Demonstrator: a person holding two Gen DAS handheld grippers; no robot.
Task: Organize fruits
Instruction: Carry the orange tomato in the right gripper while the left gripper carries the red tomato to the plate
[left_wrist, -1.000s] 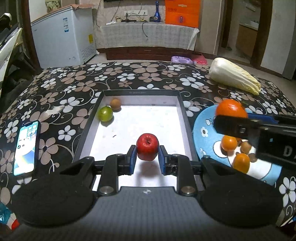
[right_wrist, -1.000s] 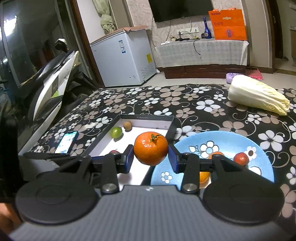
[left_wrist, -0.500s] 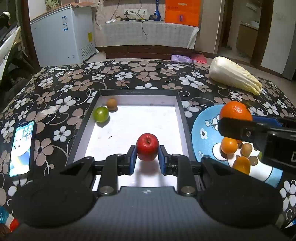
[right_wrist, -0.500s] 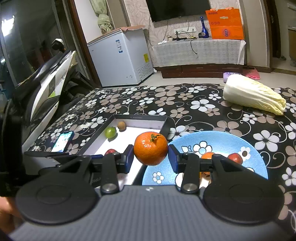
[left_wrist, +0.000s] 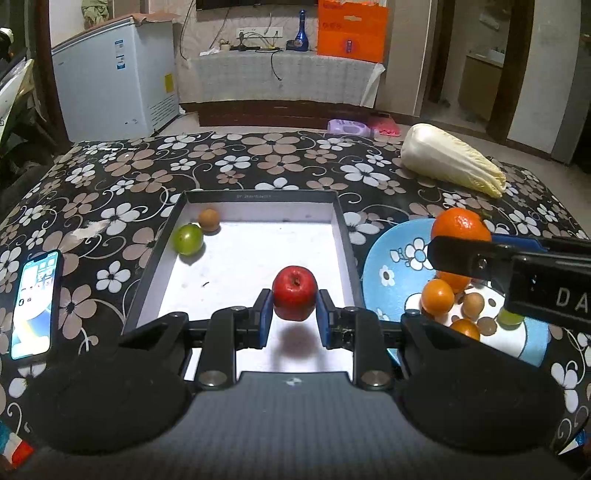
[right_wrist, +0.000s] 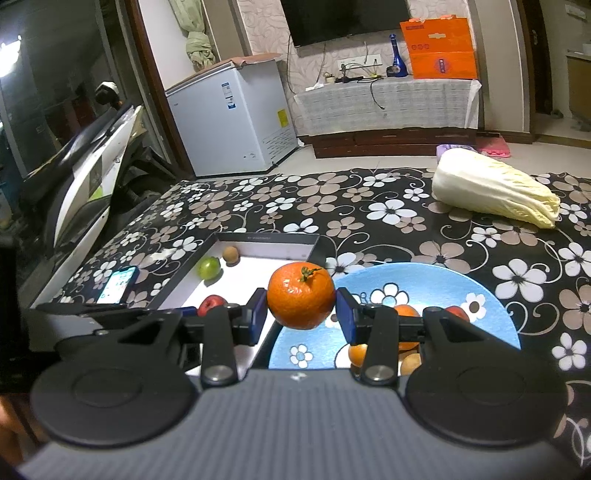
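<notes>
My left gripper (left_wrist: 294, 314) is shut on a small red apple (left_wrist: 294, 292), held just above the white floor of a black-walled box (left_wrist: 343, 236). In the box's far left corner lie a green fruit (left_wrist: 188, 239) and a small brown fruit (left_wrist: 208, 219). My right gripper (right_wrist: 301, 315) is shut on a large orange (right_wrist: 300, 300) with a green stem, over the gap between the box (right_wrist: 280, 240) and a blue flowered plate (right_wrist: 424, 284). The plate (left_wrist: 391, 266) holds several small oranges, brown fruits and a green one.
A napa cabbage (left_wrist: 452, 164) lies at the table's far right. A phone (left_wrist: 35, 302) with its screen lit rests left of the box. The table carries a black floral cloth (left_wrist: 258, 158). A white freezer (right_wrist: 236, 118) and a scooter (right_wrist: 88, 173) stand beyond the left edge.
Both grippers keep their fruit. In the right wrist view the box and plate have slid a little lower and left; the left view is nearly the same.
</notes>
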